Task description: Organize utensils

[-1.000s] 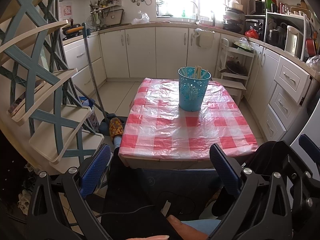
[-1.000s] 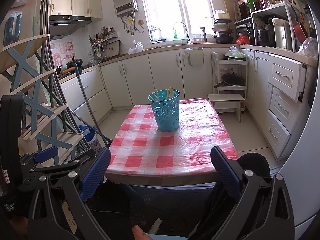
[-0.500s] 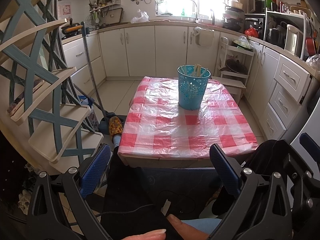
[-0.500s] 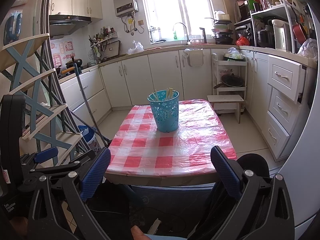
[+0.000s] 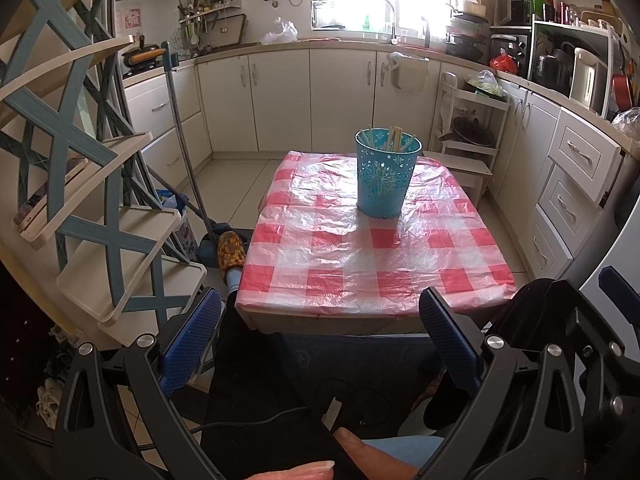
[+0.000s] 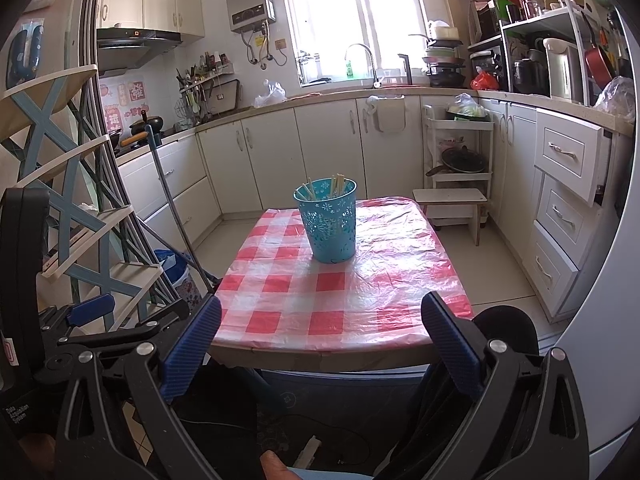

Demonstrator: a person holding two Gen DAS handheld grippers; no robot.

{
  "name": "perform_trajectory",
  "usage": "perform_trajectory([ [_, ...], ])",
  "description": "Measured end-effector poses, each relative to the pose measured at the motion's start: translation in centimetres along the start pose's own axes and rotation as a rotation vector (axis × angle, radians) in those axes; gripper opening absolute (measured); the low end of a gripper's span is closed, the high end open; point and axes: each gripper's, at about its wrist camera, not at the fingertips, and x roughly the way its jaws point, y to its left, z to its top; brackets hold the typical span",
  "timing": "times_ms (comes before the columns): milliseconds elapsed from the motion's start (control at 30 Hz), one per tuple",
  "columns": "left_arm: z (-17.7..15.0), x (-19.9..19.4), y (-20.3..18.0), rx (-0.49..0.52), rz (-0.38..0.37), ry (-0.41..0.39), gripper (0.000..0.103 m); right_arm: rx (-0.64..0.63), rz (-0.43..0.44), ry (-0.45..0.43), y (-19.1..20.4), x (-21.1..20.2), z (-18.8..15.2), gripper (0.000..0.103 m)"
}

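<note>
Both tongs wide and empty, left gripper (image 5: 320,344) and right gripper (image 6: 320,344) near the table's (image 5: 312,272) near edge, chopsticks (image 5: 394,138) already in teal holder (image 5: 386,176) far-centre; careless reach could tip it.

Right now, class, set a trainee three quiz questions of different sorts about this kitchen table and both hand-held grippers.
1. True or false: the blue holder lies tipped over on the checked tablecloth.
2. What sticks up out of the holder? A) spoons B) chopsticks C) knives
3. Fill in: the left hand-held gripper and the right hand-held gripper are both ____ and hold nothing.

Key: 1 false, it stands upright; 2 B; 3 open.
</note>
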Motion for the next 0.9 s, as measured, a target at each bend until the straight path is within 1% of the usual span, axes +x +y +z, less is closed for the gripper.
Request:
perform_trajectory([
  [900, 0.11, 0.01, 0.02, 0.001, 0.0, 0.002, 0.095, 0.001, -0.003, 0.004, -0.47, 0.32, -0.25, 0.096],
])
